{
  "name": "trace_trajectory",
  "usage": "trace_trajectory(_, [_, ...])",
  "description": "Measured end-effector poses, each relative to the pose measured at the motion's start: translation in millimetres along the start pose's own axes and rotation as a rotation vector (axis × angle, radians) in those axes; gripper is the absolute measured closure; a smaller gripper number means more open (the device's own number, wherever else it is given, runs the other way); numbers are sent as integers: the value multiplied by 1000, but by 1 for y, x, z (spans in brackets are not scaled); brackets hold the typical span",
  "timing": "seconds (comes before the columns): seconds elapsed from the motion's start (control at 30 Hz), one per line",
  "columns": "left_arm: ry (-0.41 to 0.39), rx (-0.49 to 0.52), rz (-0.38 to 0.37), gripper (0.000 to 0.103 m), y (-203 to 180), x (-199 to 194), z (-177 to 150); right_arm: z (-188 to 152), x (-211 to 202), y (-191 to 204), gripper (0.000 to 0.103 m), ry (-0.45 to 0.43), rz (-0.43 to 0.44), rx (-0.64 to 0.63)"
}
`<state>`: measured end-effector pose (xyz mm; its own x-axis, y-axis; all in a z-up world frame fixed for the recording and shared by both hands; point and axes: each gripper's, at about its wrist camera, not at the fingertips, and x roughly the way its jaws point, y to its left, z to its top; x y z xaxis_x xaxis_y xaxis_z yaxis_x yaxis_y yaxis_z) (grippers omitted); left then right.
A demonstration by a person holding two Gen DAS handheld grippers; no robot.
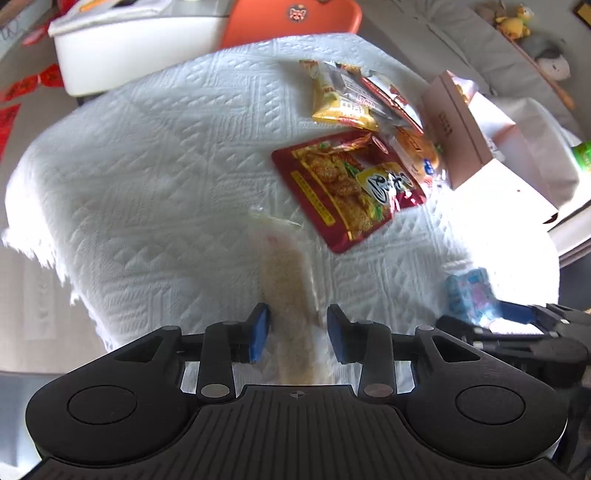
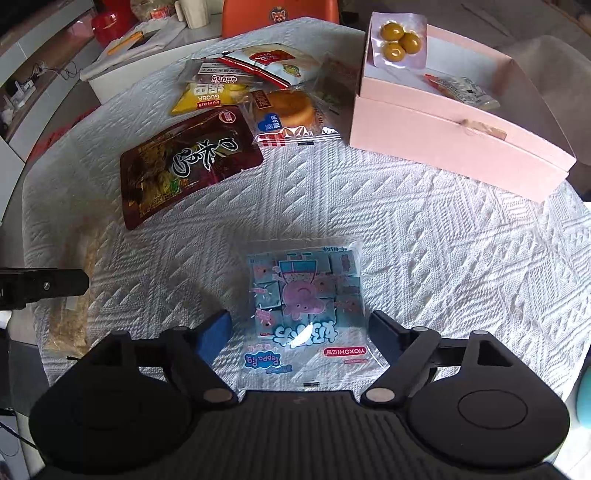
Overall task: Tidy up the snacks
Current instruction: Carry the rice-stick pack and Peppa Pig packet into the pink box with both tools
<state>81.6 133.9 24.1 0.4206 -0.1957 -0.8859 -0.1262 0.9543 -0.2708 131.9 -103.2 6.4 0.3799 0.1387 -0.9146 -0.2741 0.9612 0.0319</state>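
Note:
My left gripper (image 1: 297, 332) points down at the white cloth. A long tan snack in a clear wrapper (image 1: 286, 288) lies between its blue pads, which stand slightly off it. My right gripper (image 2: 301, 332) is spread wide around a blue cartoon-pig sweets packet (image 2: 306, 299) that lies flat on the cloth, its pads clear of both sides. A pink box (image 2: 461, 129) stands open at the back right and holds a pack of yellow balls (image 2: 399, 40) and a small sachet (image 2: 461, 90). A dark red pouch (image 2: 188, 162), a yellow packet (image 2: 207, 98) and a wrapped bun (image 2: 291, 110) lie in a heap beyond.
The white quilted cloth (image 1: 147, 166) covers a round table and drops off at the left and near edges. An orange chair (image 1: 291, 18) and a white unit (image 1: 129, 40) stand behind it. My left gripper's arm (image 2: 44, 284) shows at the right wrist view's left edge.

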Motion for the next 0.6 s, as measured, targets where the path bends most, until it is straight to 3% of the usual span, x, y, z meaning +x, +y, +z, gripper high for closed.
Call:
trace_trajectory(0.13, [17,59,48,59,-16,6,5,-3,2,2,11,-45,-15,13])
trace_trajectory(0.23, [38,89,55,63,-22,3,-5,-2,5,0,11,-57,-7,3])
trace_trajectory(0.27, [57,81,58,66,-23,1,-8,-2,4,0,14,-54,-7,-4])
trace_trajectory(0.33, [103,28,34,70,-21,-2,-12,0,-3,2,44,-56,-12,-38])
trace_trajectory(0.47, [143,8,-8,71,-36,-16,-16,3,-33,-5,44,-17,27,-55])
trace_trajectory(0.6, [124,33,-87,71,-70,-60,-17,5,-100,-26,44,-39,45,-2])
